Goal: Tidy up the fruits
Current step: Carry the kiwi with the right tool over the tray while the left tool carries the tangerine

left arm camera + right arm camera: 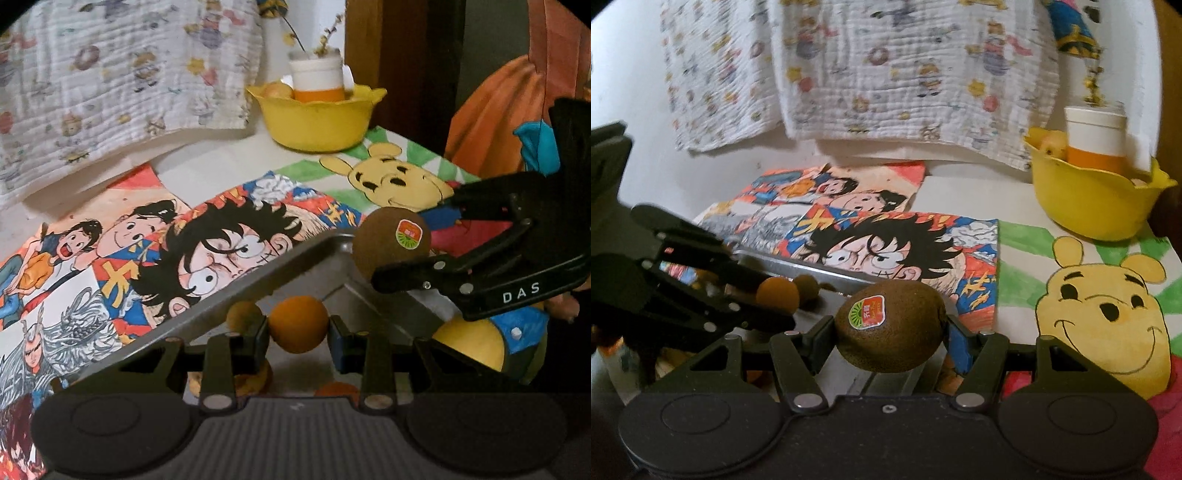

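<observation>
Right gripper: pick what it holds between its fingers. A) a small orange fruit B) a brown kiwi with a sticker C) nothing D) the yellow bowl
B: in the right wrist view the right gripper has its pads closed on a brown kiwi bearing a sticker, above the metal tray; the small orange fruit sits in the left gripper.
</observation>
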